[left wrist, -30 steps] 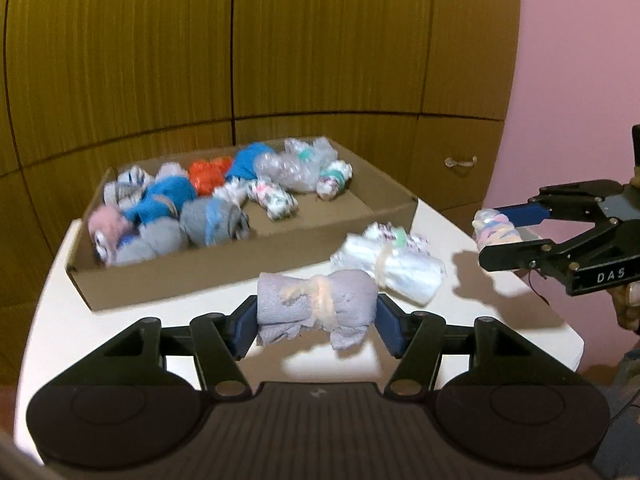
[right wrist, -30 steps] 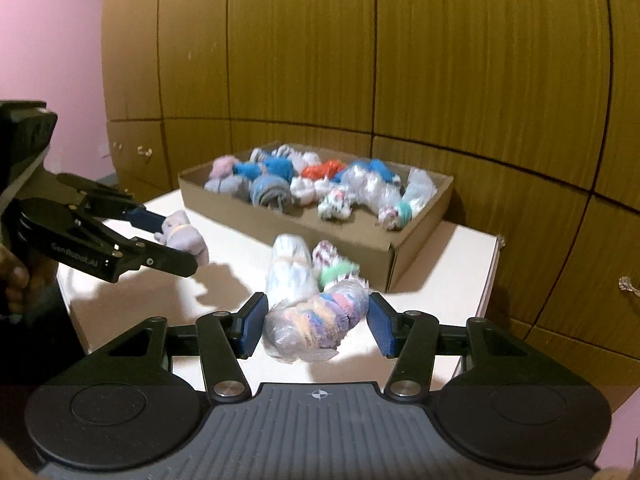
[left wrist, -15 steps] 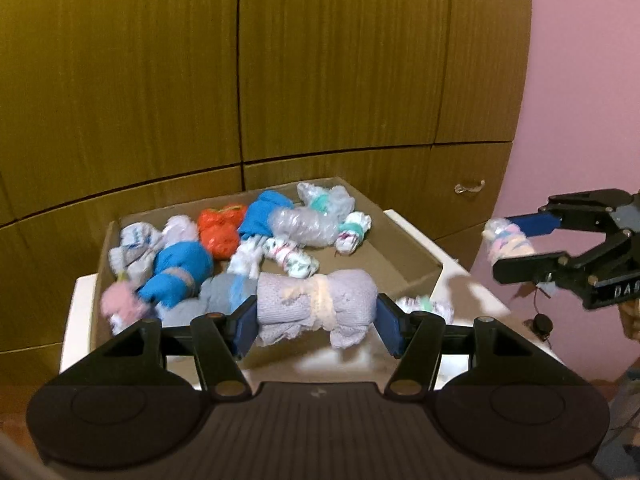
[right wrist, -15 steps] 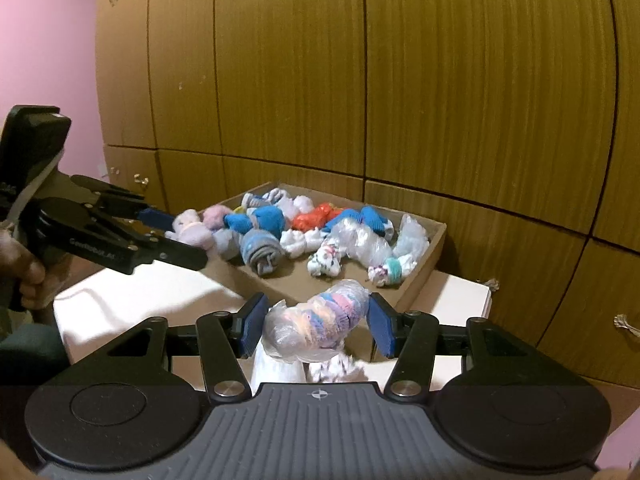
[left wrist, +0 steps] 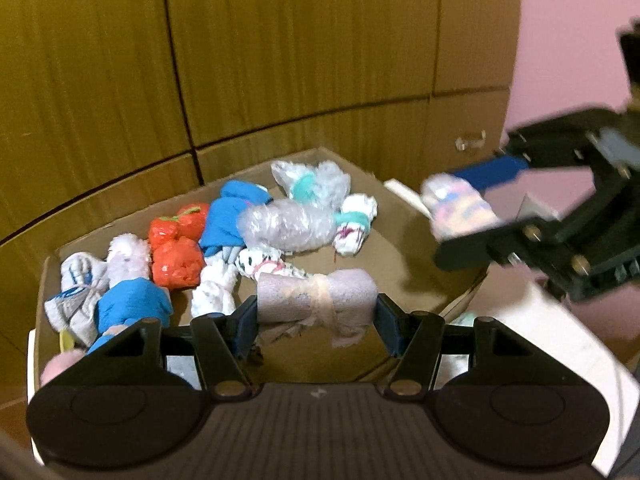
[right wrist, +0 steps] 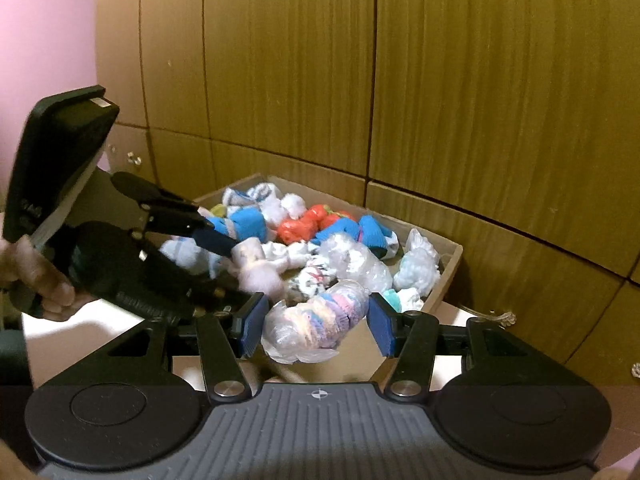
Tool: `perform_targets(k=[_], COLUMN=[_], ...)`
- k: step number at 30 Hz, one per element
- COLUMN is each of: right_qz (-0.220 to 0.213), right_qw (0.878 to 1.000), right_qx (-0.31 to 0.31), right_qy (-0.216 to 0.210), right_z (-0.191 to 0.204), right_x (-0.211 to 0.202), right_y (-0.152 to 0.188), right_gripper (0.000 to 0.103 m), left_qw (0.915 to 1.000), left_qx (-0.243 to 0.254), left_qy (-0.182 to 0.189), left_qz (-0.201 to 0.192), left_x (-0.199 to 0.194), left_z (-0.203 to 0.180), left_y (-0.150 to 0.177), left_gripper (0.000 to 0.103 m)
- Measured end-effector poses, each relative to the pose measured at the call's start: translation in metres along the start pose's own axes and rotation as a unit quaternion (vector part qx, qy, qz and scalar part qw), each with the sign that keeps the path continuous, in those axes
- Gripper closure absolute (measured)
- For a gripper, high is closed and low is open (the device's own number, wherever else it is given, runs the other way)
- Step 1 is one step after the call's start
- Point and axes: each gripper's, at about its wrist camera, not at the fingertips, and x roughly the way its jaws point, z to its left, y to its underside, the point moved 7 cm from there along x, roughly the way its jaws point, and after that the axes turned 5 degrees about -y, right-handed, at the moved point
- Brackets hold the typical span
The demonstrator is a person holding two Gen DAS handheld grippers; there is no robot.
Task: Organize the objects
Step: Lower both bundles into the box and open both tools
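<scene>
left gripper [left wrist: 316, 312]: clenched on a grey rolled cloth [left wrist: 316, 304] tied round its middle with a pale band, the roll lying crosswise between the two blue pads and hanging over the cardboard box [left wrist: 400, 264]
right gripper [right wrist: 316, 320]: clenched on a clear plastic-wrapped bundle [right wrist: 316, 320] with pastel pink, blue and yellow inside, held slantwise between its pads, over the near part of the box
box: open, shallow, on a white table [left wrist: 560, 332]; it lies ahead of and below both sets of fingers, its far side close to the brown wooden panel wall [left wrist: 300, 52]
box contents: ahead of the grey roll, a heap of small bundles; an orange bundle [left wrist: 176, 252] ahead to the left, blue cloth bundles [left wrist: 232, 216] beside it, a clear plastic-wrapped bundle [left wrist: 288, 226] straight ahead, one with a teal band [left wrist: 354, 224] ahead to the right
bare box floor: directly under and to the right of the grey roll
grippers to each other: in the left wrist view the right gripper [left wrist: 460, 216] shows to the right and higher, blurred; in the right wrist view the left gripper [right wrist: 248, 264] shows to the left, its load just beside the plastic-wrapped bundle
hand: a hand [right wrist: 36, 280] grips the left tool at the left edge of the right wrist view
</scene>
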Motion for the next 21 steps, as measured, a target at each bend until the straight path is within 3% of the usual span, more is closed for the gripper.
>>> perform_targets(k=[16,21], right_qz=[0.102,0.131], right_qw=[0.993,0.985], right_qx=[-0.060,-0.100], right_qy=[-0.029,-0.040], right_z=[-0.007,-0.004], right_x=[0.088,0.104], right_y=[0.007,0.004], right_gripper=[0.043,0.043], left_qw=[0.9969,0.9970], left_qx=[0.047,0.053], left_qy=[0.052,0.036], left_qz=[0.036,0.045], left_x=[0.022,0.021], left_z=[0.006,0.007], left_y=[0.005,0.005], left_gripper=[0.044,0.037])
